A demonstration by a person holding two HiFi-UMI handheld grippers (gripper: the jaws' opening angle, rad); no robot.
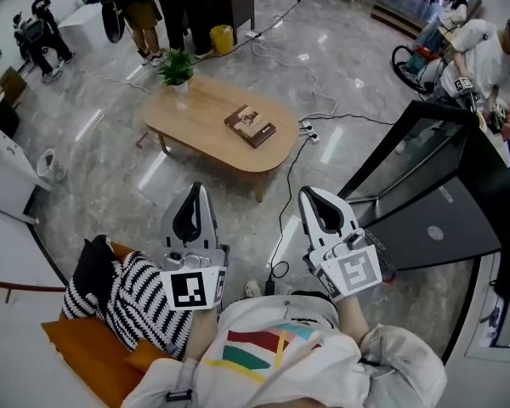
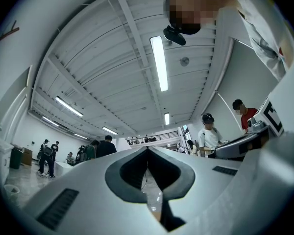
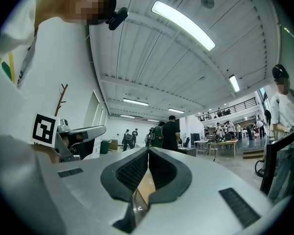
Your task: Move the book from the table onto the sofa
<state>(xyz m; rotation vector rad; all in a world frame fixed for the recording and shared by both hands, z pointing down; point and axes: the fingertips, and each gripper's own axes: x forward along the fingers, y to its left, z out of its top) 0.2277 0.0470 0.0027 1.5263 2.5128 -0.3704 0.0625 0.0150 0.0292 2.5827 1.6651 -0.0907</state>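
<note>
One book (image 1: 250,125), well beyond both jaws

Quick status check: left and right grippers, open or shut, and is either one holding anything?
Left gripper: closed, nothing between its jaws.
Right gripper: closed, nothing between its jaws.

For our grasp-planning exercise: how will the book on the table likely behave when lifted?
The book lies flat and looks thick, so probably stiff, unlikely to roll. It is closed; gripped by one cover it might fall open.
</note>
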